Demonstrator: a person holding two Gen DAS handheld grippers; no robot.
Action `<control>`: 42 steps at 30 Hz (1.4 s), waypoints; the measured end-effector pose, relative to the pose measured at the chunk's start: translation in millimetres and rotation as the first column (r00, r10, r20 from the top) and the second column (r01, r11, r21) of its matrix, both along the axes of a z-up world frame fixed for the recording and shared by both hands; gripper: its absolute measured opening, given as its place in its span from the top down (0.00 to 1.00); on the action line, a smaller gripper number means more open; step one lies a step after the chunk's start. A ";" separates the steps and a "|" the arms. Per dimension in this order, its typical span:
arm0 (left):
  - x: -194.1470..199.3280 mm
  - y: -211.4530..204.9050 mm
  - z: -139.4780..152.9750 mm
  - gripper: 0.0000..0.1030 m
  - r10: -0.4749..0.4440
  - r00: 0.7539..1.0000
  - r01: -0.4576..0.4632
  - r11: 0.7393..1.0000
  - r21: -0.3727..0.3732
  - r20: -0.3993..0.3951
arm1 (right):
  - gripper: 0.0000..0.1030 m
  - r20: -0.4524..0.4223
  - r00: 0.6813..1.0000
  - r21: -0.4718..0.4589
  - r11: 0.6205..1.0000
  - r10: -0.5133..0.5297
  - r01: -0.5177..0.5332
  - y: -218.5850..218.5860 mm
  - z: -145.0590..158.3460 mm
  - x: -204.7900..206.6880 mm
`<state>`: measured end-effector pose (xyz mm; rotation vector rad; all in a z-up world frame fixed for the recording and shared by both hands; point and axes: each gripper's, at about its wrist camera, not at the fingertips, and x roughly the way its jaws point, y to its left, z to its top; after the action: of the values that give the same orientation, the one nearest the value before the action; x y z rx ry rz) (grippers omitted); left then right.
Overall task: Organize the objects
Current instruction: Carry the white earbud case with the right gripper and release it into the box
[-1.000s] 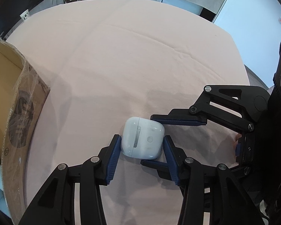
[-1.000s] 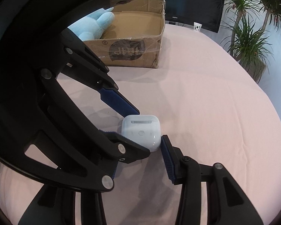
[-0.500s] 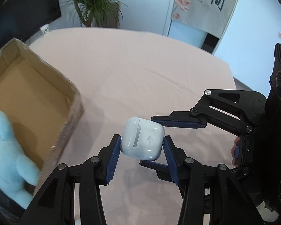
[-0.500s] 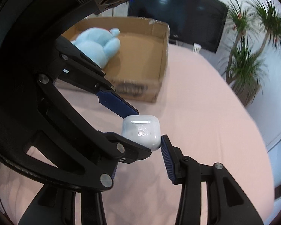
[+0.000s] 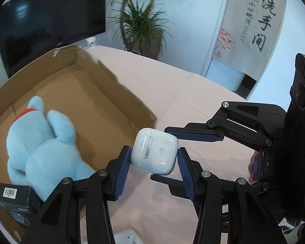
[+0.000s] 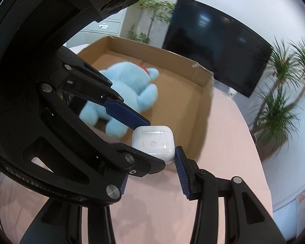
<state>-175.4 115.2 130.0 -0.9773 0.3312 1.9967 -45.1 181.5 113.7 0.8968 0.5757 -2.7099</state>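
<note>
Left wrist view: the left gripper (image 5: 154,160) and right gripper (image 5: 172,156) both clamp one white earbud case (image 5: 155,154), held above the pink surface (image 5: 172,93). At nine o'clock, one cardboard box (image 5: 116,85) holds one blue plush toy (image 5: 42,142) and one black barcoded box (image 5: 12,199). At one o'clock hangs a banner (image 5: 254,20) with Chinese characters.

Your left wrist camera sits close behind the left tool (image 5: 154,158) and looks down along its fingers over the pink worktop (image 5: 172,93), with the cardboard box (image 5: 111,85) to its left and a doorway hanging beyond. Your right wrist camera looks from the other side, close behind the right tool (image 6: 152,162), facing the box (image 6: 203,101). Both views share the white case (image 5: 154,152), box, blue plush toy (image 5: 42,142), television (image 6: 217,48) and potted plants (image 5: 140,20).
</note>
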 end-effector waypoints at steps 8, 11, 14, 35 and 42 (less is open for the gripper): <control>-41.5 -10.4 -26.7 0.56 0.120 0.992 -0.120 0.993 0.017 0.035 | 0.61 0.017 0.998 0.028 0.998 0.064 -0.065 -10.1 -12.4 -40.5; -55.6 -10.9 -41.2 0.56 0.170 0.984 -0.170 0.985 -0.014 0.051 | 0.61 0.043 0.995 0.029 0.995 0.090 -0.091 -13.3 -22.9 -57.4; -66.6 -12.4 -50.9 0.55 0.205 0.976 -0.204 0.979 -0.026 0.077 | 0.61 0.067 0.991 0.027 0.993 0.115 -0.117 -19.9 -33.6 -68.2; -49.3 -25.7 -19.2 0.36 0.330 0.939 -0.335 0.942 0.038 0.094 | 0.42 0.078 0.996 -0.175 0.984 0.043 -0.028 9.7 -20.0 -51.4; 15.7 -88.5 11.4 0.08 0.444 0.895 -0.446 0.883 0.147 0.045 | 0.30 0.094 0.995 -0.319 0.948 0.045 -0.012 12.4 -7.2 3.4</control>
<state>-159.6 26.8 141.4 -1.0303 -0.0663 2.3886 -41.7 193.9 106.5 0.9201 0.1222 -2.6082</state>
